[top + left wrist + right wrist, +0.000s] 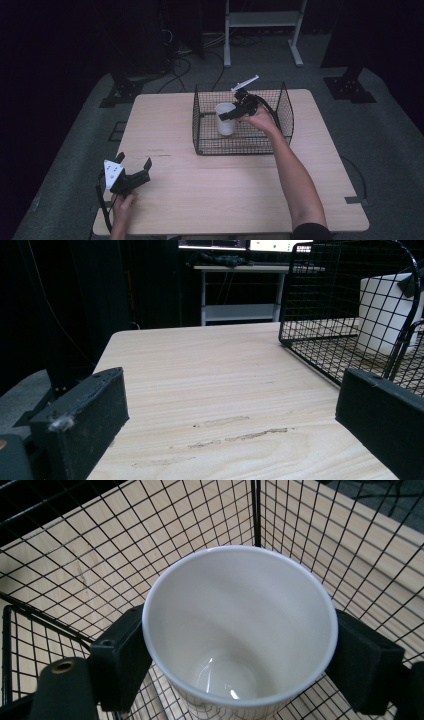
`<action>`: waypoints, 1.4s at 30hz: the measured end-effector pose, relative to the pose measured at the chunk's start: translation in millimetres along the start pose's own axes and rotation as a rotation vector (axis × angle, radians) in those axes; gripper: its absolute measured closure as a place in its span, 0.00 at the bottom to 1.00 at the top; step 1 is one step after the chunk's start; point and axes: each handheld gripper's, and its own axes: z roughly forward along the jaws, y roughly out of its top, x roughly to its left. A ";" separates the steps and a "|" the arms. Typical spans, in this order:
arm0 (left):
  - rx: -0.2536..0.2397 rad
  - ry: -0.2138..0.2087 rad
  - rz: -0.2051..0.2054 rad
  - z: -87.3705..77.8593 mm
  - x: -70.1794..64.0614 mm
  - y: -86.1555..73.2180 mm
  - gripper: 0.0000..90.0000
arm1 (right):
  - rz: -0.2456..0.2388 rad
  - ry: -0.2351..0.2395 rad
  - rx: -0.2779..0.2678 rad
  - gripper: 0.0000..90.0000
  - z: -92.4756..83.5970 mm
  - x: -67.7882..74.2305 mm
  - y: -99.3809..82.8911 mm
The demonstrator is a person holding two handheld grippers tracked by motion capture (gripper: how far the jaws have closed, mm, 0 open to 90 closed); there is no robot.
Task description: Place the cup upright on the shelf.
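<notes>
Right gripper (231,114) is clamping the white cup (225,118) inside the wire basket (285,107), far right; left gripper (134,169), jaws wide, is idling near left. Next probably: lifting or releasing it.

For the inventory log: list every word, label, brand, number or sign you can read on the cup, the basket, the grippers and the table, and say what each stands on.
No readable text anywhere.
White cup: plain, no print inside or on the rim.
Wire basket: no tag.
Left gripper and right gripper: no legible marking.
Table: bare wood with scuffs.
Screens behind the table: too small and cut off to read.
</notes>
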 end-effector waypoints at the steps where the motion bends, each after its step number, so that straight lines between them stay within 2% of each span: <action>1: 0.000 0.000 0.000 0.0 0.0 0.0 0.00 | 0.000 0.000 0.000 0.21 0.0 0.0 0.0; 9: 0.000 0.000 0.000 0.0 0.0 0.0 0.00 | -0.014 -0.010 0.033 0.21 5.1 1.1 -1.8; 29: 0.000 0.001 0.002 0.0 -0.3 0.0 0.00 | -0.054 -0.013 0.062 0.20 3.4 8.4 -1.4; 42: 0.001 0.003 0.002 0.0 -0.4 0.0 0.00 | -0.091 -0.009 0.074 0.19 4.6 19.2 0.2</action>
